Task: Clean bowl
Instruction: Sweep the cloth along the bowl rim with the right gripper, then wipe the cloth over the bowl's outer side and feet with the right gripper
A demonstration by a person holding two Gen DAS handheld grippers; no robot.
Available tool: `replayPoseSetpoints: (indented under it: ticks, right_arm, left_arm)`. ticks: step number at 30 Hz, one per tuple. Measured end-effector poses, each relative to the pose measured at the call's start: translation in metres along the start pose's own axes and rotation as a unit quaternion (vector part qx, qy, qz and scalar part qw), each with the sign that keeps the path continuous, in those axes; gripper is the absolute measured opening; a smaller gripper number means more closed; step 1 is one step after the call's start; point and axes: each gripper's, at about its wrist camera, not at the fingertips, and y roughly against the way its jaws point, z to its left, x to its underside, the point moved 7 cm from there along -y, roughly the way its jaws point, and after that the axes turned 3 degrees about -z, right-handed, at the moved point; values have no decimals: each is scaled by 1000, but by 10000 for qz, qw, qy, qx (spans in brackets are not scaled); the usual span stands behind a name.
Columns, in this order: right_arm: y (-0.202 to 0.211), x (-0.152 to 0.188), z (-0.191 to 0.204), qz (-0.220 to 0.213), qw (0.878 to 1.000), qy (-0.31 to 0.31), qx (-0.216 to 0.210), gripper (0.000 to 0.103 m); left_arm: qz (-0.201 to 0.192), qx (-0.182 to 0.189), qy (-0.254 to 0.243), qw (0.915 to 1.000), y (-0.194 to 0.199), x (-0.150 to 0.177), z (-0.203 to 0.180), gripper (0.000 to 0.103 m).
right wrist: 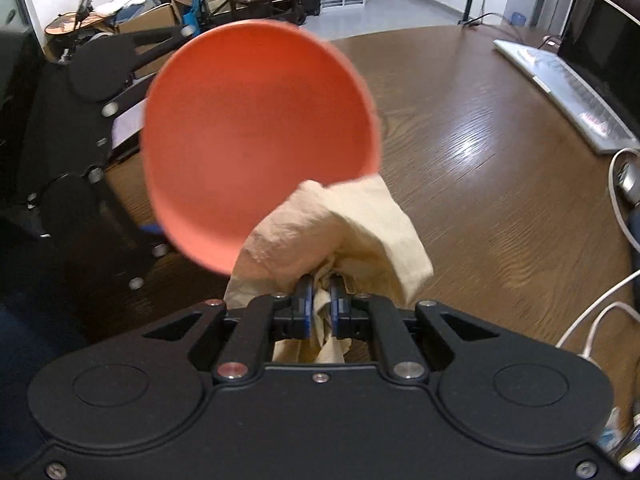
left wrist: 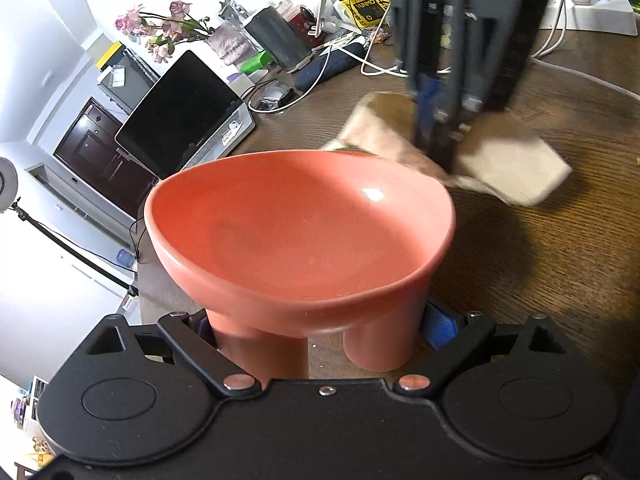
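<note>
A coral-red footed bowl [left wrist: 300, 232] is held by my left gripper [left wrist: 316, 332], whose fingers [left wrist: 440, 326] close on the bowl's legs; it is lifted above the table and tilted. In the right wrist view the bowl [right wrist: 256, 136] faces me with its inside showing. My right gripper [right wrist: 320, 300] is shut on a beige cloth [right wrist: 340, 232], which bunches up just below the bowl's rim, touching or nearly touching it. In the left wrist view the right gripper [left wrist: 440, 152] hangs behind the bowl's far rim with the cloth [left wrist: 508, 164] draped on both sides.
The brown wooden table [right wrist: 480, 168] lies below. An open laptop [left wrist: 188, 116] stands at the back left, also in the right wrist view [right wrist: 576, 92]. White cables [left wrist: 360, 68], a dark pouch and clutter lie along the far edge. Chairs and boxes stand beyond the table.
</note>
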Motion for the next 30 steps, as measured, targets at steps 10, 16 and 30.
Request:
replayPoseSetpoints:
  ticks: [10,16,30]
  right_arm:
    - [13,-18,67,-191,9937,648,-892,10]
    - [36,-51,75,-699,9884,716,-1146,10]
    - [46,-125,-5,-1718,9843,108,-395,10]
  left_arm:
    - [1,42,-43,10000,1,-3,-2,93]
    - [-2,78,3,10000,2,-2,0,93]
    - [-23,111,-28,9999,2,-2,1,93]
